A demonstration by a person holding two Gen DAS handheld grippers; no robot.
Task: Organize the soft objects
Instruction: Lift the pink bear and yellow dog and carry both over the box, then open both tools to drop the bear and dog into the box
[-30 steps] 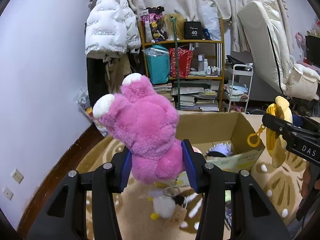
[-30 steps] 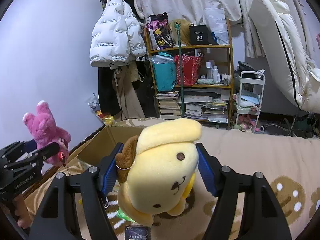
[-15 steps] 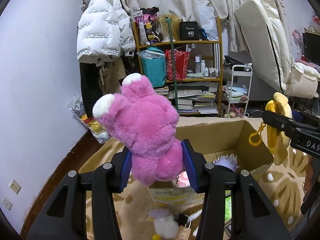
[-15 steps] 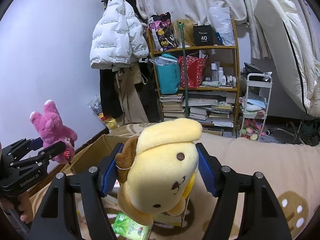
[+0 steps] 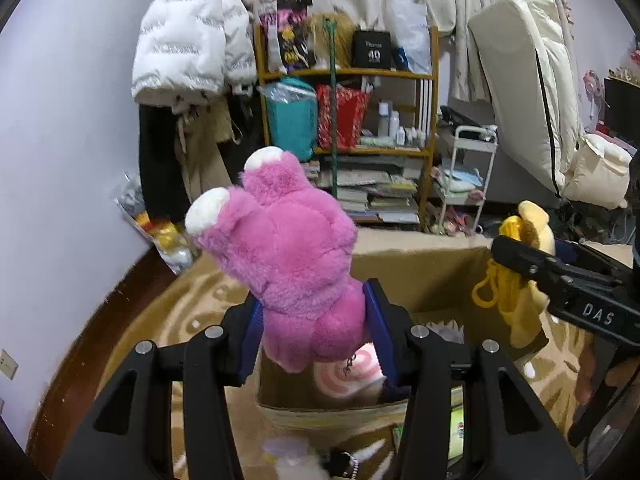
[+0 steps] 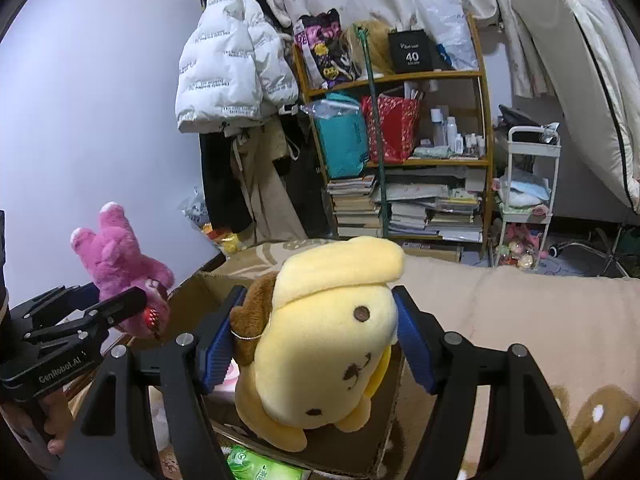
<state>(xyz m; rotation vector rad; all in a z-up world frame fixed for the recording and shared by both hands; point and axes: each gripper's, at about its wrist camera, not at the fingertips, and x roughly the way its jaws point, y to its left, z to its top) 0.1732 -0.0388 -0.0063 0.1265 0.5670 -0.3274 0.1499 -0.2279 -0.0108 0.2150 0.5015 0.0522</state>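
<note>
My left gripper [image 5: 316,328] is shut on a pink plush bear [image 5: 288,256], which hangs head down over the near wall of an open cardboard box [image 5: 420,276]. The right gripper [image 6: 316,340] is shut on a yellow plush dog [image 6: 320,344] with a brown ear, held above the same cardboard box [image 6: 200,292]. Each view shows the other gripper from the side: the yellow plush dog [image 5: 516,276] at the right, the pink plush bear [image 6: 120,264] at the left. A pink-and-white swirled soft toy [image 5: 344,372] lies inside the box.
A patterned beige rug [image 5: 160,320] covers the floor. A small white plush [image 5: 296,460] and a green packet [image 6: 260,466] lie before the box. Behind stand a wooden shelf [image 5: 348,76] of books and bags, a white cart [image 5: 472,168], hanging coats [image 5: 192,52] and a folded mattress [image 5: 528,100].
Both grippers have moved forward with their toys and now hang over the box. The box has come nearer and lower in both views, and the swirled toy inside has come into sight.
</note>
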